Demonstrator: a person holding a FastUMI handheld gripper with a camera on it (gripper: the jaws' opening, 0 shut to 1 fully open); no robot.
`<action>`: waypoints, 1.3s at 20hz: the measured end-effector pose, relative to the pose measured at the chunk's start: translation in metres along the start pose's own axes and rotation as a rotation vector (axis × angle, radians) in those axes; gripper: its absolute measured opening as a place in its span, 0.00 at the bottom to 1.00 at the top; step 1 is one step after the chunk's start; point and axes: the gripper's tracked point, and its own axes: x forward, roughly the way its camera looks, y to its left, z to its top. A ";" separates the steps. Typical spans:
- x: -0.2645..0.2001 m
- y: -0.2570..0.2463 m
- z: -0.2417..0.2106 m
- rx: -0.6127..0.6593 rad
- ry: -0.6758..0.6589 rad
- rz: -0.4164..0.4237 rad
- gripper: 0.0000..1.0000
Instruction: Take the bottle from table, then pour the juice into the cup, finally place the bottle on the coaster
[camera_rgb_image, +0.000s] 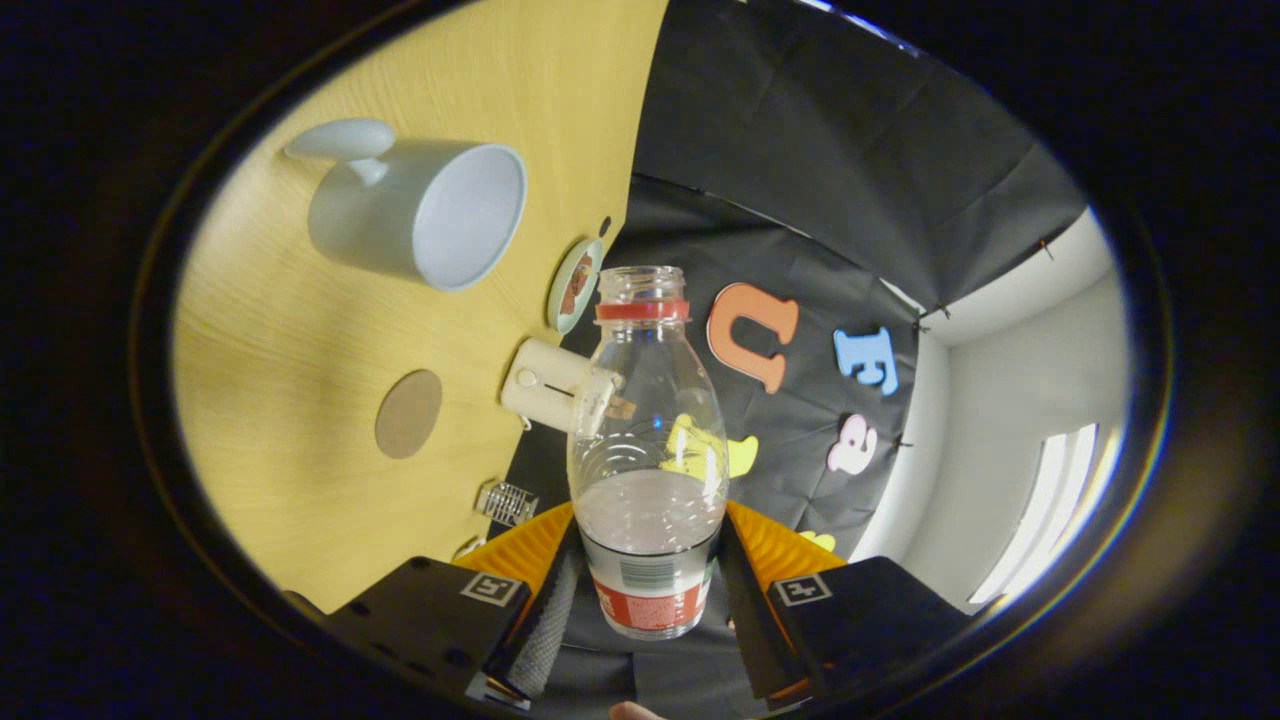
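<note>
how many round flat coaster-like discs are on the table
2. A plain brown disc lies on the bare wood below the white cup. A pale-rimmed patterned disc lies at the table's edge, beside the neck of the bottle that the hand-held gripper holds.

The bottle (648, 450) stood between the fingers of the gripper (648, 585), both pressing its lower part, its open neck pointing away from them. Beyond it on the table (300, 400) lay the cup (420, 212), with a round coaster (408, 414) nearer the fingers. A small cylindrical container (555, 390) sat just beside the bottle's shoulder at the table's edge, a small round dish (575, 285) past it.
</note>
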 end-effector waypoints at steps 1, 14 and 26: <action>0.000 0.005 -0.002 0.060 0.010 0.024 0.77; -0.019 -0.045 -0.031 0.872 -0.001 0.034 0.77; 0.018 -0.103 -0.075 1.496 -0.002 -0.012 0.77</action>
